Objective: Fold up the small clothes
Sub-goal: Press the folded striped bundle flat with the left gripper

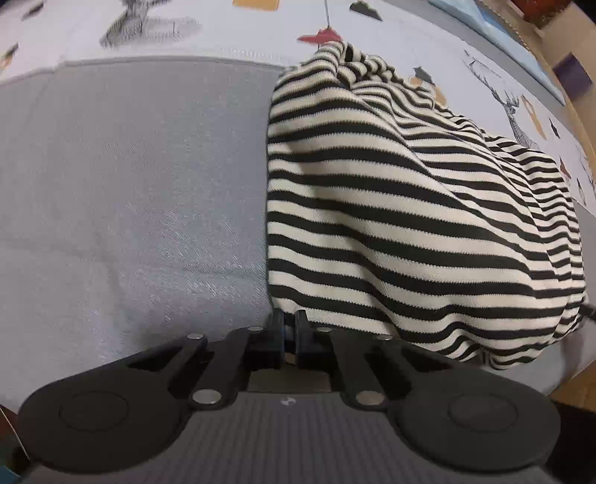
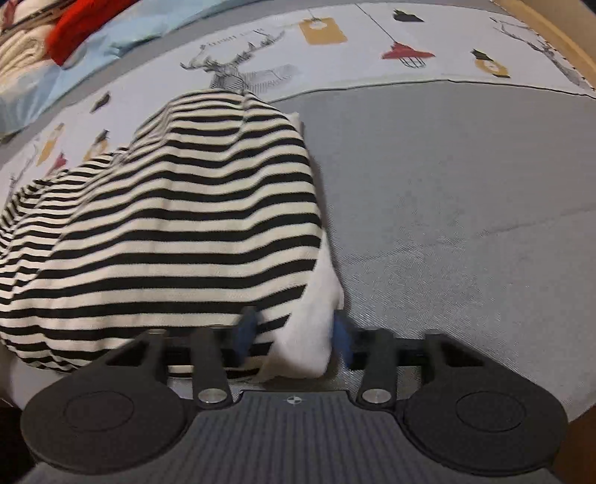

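Observation:
A black-and-cream striped garment (image 1: pixel 391 208) lies bunched on a grey mat (image 1: pixel 130 186), filling the right half of the left wrist view. My left gripper (image 1: pixel 289 325) is shut, with its black fingers pinched together on the garment's near left corner. In the right wrist view the same striped garment (image 2: pixel 167 223) spreads to the left, and a white fold (image 2: pixel 316 316) runs along its right edge. My right gripper (image 2: pixel 294 335) has its blue pads (image 2: pixel 246 331) closed against the near edge, with the white fold and striped cloth filling the gap between them.
The grey mat (image 2: pixel 465 204) lies on a pale sheet printed with deer and lamps (image 2: pixel 335 48). A red cloth (image 2: pixel 85 22), cream folded fabric (image 2: pixel 18 56) and light blue fabric (image 2: pixel 56 85) sit at the far left. A wooden edge (image 2: pixel 558 29) borders the right side.

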{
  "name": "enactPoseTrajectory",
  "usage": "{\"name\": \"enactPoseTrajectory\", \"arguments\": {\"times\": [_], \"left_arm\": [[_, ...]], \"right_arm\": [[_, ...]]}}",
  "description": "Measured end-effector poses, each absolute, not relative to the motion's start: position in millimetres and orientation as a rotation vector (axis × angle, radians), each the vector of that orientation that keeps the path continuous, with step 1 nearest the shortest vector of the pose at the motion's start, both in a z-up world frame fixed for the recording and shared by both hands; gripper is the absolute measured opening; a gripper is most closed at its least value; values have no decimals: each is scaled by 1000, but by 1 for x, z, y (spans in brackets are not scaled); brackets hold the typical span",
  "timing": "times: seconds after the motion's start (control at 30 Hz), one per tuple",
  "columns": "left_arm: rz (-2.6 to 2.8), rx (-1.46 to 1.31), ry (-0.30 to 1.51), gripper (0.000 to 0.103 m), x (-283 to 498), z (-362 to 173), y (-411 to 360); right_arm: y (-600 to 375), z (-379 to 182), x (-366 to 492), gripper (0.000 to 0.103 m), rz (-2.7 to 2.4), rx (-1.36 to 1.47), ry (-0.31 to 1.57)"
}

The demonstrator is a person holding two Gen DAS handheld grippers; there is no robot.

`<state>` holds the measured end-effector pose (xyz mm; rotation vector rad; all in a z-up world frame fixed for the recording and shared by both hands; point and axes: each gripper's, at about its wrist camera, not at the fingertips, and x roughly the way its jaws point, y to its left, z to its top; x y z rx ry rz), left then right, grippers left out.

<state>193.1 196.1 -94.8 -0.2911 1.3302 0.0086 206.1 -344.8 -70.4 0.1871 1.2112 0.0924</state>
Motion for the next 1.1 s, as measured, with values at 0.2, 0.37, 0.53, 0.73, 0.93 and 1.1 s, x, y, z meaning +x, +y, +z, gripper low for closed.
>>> {"name": "enactPoseTrajectory", "arguments": {"times": [0.2,0.37,0.53,0.73,0.93,1.1], "left_arm": [[30,-352,1149,2,162,-52,226],[86,-239,1363,0,156,-80,222],[81,-17,1400,1,156,-83,194],[65,-119,1109,28,158,-28,194],[-118,-66,1013,30,174,-17,142],[-168,46,1128,36,188,-60,105]], "right_arm": [[-369,-29,194,8,71,343,967],[-373,-50,187,8,-19,298,1095],[-362,-68,188,8,-41,212,1195],[-354,-42,185,22,-88,85,1074],[-328,-24,182,22,119,13,922],[-307,-60,187,22,192,-140,1115]]}}
